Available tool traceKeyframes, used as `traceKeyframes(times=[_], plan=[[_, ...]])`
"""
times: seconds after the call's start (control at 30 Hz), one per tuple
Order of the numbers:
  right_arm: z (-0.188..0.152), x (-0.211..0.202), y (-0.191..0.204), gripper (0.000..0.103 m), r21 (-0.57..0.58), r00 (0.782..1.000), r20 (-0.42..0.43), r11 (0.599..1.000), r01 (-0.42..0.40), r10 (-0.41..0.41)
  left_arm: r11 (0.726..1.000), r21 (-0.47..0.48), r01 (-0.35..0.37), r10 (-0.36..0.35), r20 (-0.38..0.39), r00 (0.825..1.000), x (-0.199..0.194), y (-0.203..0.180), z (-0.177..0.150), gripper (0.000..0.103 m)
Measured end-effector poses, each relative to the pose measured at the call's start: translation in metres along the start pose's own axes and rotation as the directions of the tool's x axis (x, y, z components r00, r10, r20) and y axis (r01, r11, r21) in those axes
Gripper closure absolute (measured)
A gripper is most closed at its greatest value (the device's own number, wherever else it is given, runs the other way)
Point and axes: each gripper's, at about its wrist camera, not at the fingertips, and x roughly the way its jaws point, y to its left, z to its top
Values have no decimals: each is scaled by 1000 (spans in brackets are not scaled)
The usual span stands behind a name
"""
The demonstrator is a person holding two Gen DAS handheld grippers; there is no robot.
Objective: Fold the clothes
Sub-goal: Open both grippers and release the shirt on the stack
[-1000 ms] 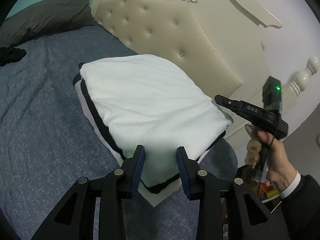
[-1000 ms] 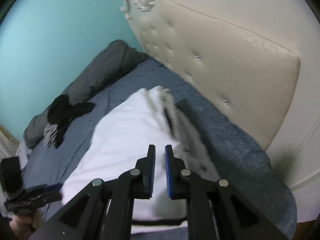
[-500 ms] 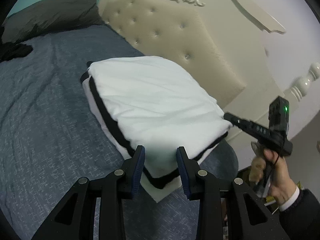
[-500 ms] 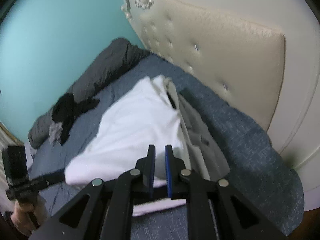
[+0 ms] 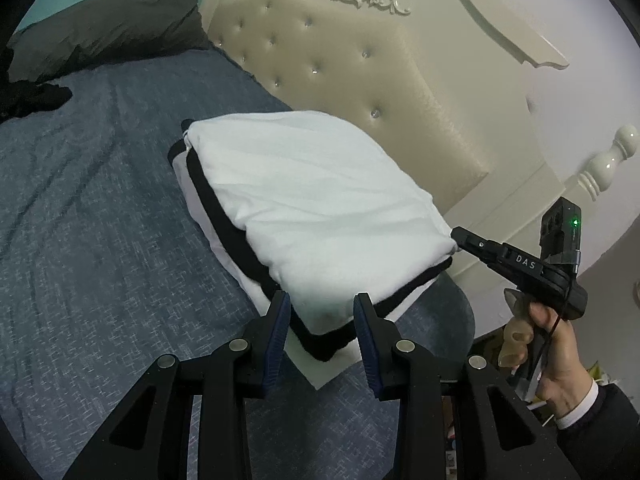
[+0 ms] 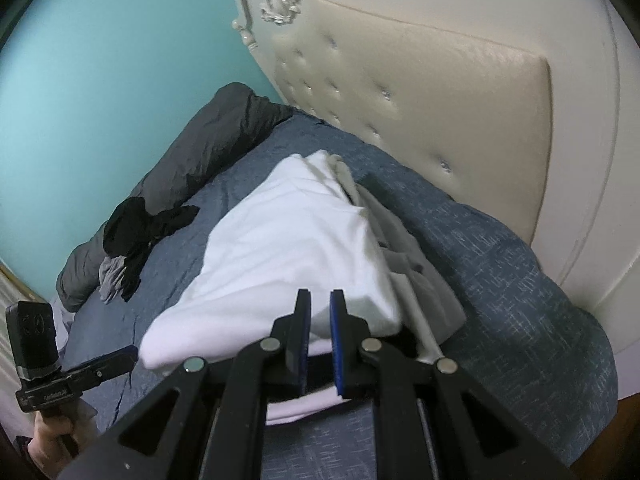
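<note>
A folded white garment (image 5: 320, 200) lies on a white piece with black trim (image 5: 224, 216) near the headboard. My left gripper (image 5: 322, 312) hovers open over the stack's near edge, and nothing is pinched between its blue pads. In the left wrist view my right gripper (image 5: 458, 236) is shut, with its tip right at the garment's right corner. The right wrist view shows the same white garment (image 6: 288, 248) beyond the narrow slit of my right gripper (image 6: 320, 304). A grey garment (image 6: 404, 256) lies beside it. My left gripper (image 6: 128, 354) reaches the stack's left corner.
The blue-grey bedsheet (image 5: 100, 220) spreads to the left. A dark grey pillow (image 5: 108, 28) and a heap of black clothes (image 6: 140, 224) lie at the far end. The cream tufted headboard (image 5: 360, 80) and a bedpost (image 5: 608, 156) close off the right side.
The right gripper has come down to the white garment's right corner. Both views have drawn back a little from the stack. Neither gripper's jaws have changed.
</note>
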Motion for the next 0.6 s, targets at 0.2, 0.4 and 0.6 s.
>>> traceKeyframes(times=[0.2, 0.4, 0.6], plan=[[-4, -7, 28, 94, -44, 999, -1, 998, 45, -45, 1000, 6, -9, 9, 15, 1000, -19, -1, 0, 67], [-11, -17, 50, 94, -62, 998, 14, 996, 59, -59, 1000, 21, -15, 14, 35, 999, -40, -5, -2, 67], [-21, -29, 72, 94, -58, 997, 28, 996, 67, -65, 999, 26, -19, 18, 53, 998, -61, -6, -5, 67]])
